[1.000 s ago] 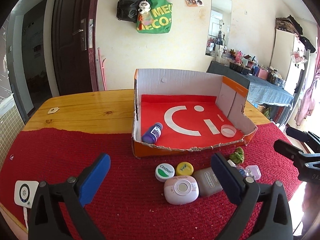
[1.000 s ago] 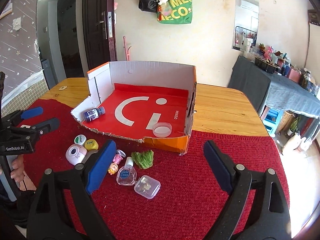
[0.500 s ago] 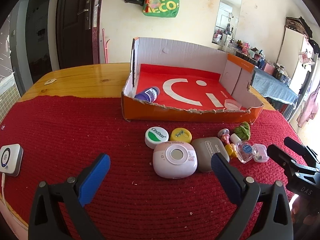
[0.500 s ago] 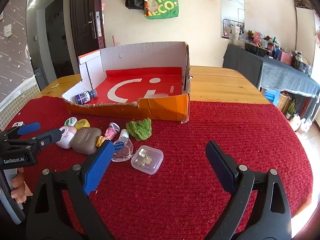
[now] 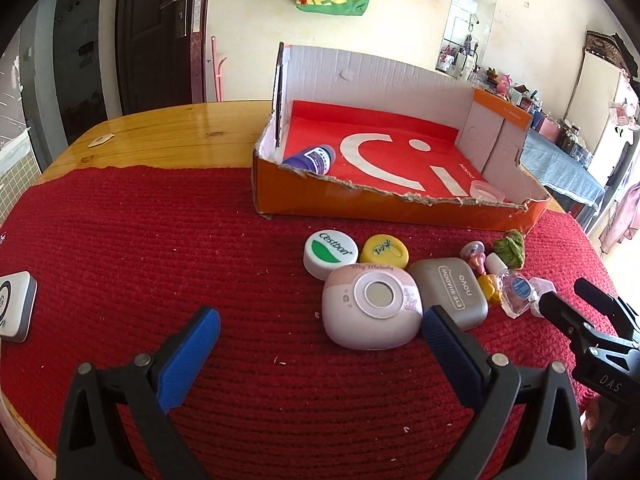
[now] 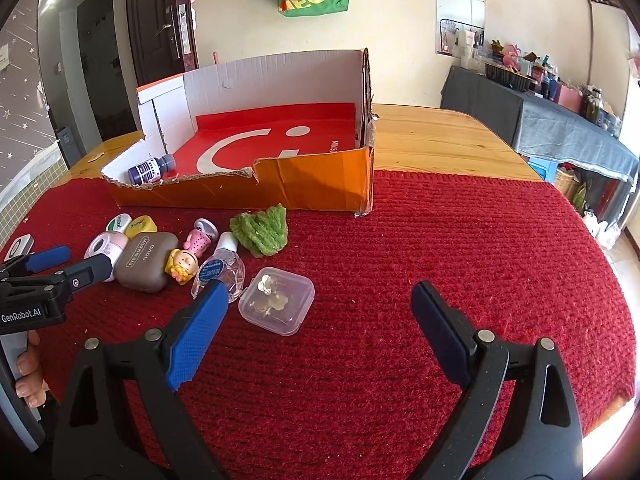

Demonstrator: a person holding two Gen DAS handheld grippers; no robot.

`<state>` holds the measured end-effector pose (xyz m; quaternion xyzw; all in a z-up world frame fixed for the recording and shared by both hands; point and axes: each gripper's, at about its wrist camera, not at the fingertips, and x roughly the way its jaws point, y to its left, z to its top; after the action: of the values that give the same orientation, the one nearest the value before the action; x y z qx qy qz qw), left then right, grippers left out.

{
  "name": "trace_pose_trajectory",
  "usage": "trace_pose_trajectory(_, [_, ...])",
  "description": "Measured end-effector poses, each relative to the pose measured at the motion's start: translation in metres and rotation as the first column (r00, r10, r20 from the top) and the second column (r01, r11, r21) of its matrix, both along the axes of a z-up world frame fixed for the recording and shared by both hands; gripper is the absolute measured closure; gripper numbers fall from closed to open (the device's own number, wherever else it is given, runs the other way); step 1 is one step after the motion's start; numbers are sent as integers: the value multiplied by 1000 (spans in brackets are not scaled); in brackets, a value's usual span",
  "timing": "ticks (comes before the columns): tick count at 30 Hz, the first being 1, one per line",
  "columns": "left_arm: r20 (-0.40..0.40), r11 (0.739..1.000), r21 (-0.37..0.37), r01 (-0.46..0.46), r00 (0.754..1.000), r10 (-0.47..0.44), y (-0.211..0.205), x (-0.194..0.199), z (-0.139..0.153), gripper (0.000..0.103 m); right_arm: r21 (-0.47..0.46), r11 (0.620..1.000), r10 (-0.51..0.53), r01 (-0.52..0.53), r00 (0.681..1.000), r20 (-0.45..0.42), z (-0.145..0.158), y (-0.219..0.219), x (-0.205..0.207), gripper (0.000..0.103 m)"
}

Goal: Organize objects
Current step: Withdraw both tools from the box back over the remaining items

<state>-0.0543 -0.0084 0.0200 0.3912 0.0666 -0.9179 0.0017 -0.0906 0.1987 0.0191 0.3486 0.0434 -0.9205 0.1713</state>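
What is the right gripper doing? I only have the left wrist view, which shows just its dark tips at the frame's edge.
Observer: The right gripper is open over the red mat, jaws wide apart, nothing between them.
Operator: And the clear thing behind its tips?
Observer: A small clear plastic case with gold-coloured trinkets inside, lying on the mat just ahead of the gripper's left fingertip.
Operator: The yellow blob beside the eyeshadow case?
Observer: A tiny doll with yellow hair and a pink dotted dress, lying face up.
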Motion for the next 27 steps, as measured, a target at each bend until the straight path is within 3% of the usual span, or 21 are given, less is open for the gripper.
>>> trace_pose_trajectory(16, [4, 999, -48, 15, 1000, -15, 0, -1, 5, 0, 5, 1000, -22, 22, 999, 38, -4, 12, -6, 9])
trace_pose_trajectory(21, [38, 998, -52, 29, 999, -27, 4, -8, 1, 8, 29, 999, -23, 22, 999, 38, -5, 7, -9, 10])
trace_pose_trajectory(27, [45, 998, -45, 41, 998, -39, 6, -11, -2, 12, 42, 999, -7, 5, 999, 43, -8, 3, -10, 19])
